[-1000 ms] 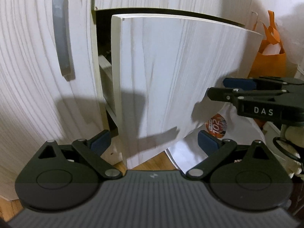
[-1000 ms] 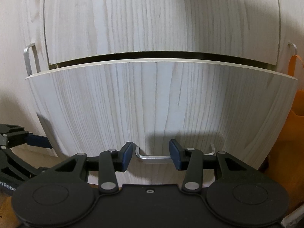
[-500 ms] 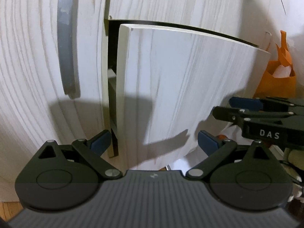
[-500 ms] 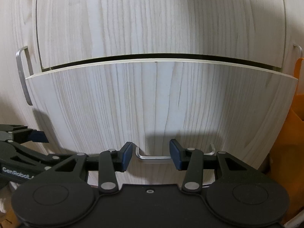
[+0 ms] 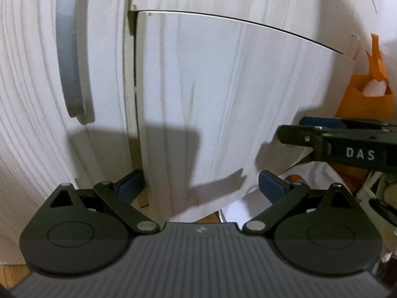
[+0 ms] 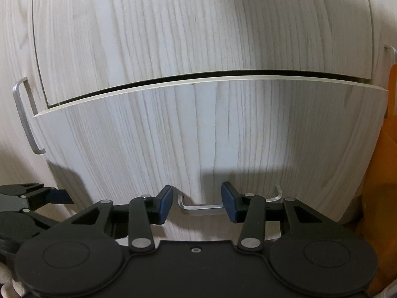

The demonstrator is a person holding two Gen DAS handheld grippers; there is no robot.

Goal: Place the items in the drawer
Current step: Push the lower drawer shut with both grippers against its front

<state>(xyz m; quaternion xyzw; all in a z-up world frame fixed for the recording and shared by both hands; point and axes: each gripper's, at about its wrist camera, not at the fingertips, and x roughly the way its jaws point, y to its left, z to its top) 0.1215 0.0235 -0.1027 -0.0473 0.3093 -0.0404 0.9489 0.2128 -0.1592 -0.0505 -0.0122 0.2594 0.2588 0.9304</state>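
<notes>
The lower drawer's pale wood front [image 5: 223, 104] [image 6: 198, 136] stands almost flush with the cabinet, with only a thin dark gap along its top edge [image 6: 173, 80]. My right gripper [image 6: 197, 204] is open, its blue pads either side of the drawer's metal handle [image 6: 203, 207], right at the front. It shows from the side in the left wrist view [image 5: 335, 136]. My left gripper [image 5: 198, 186] is open and empty, close to the drawer's left edge. No items are in view; the drawer's inside is hidden.
An upper drawer front [image 6: 198, 24] sits above. A vertical grey handle [image 5: 69, 57] [image 6: 24, 116] is on the cabinet door to the left. An orange paper bag [image 5: 367, 92] [image 6: 387, 173] stands at the right. A white bag [image 5: 310, 173] lies on the wood floor [image 5: 211, 216].
The drawer has slid inward from clearly open to nearly shut. My right gripper has followed it at the handle. My left gripper has moved closer to the cabinet.
</notes>
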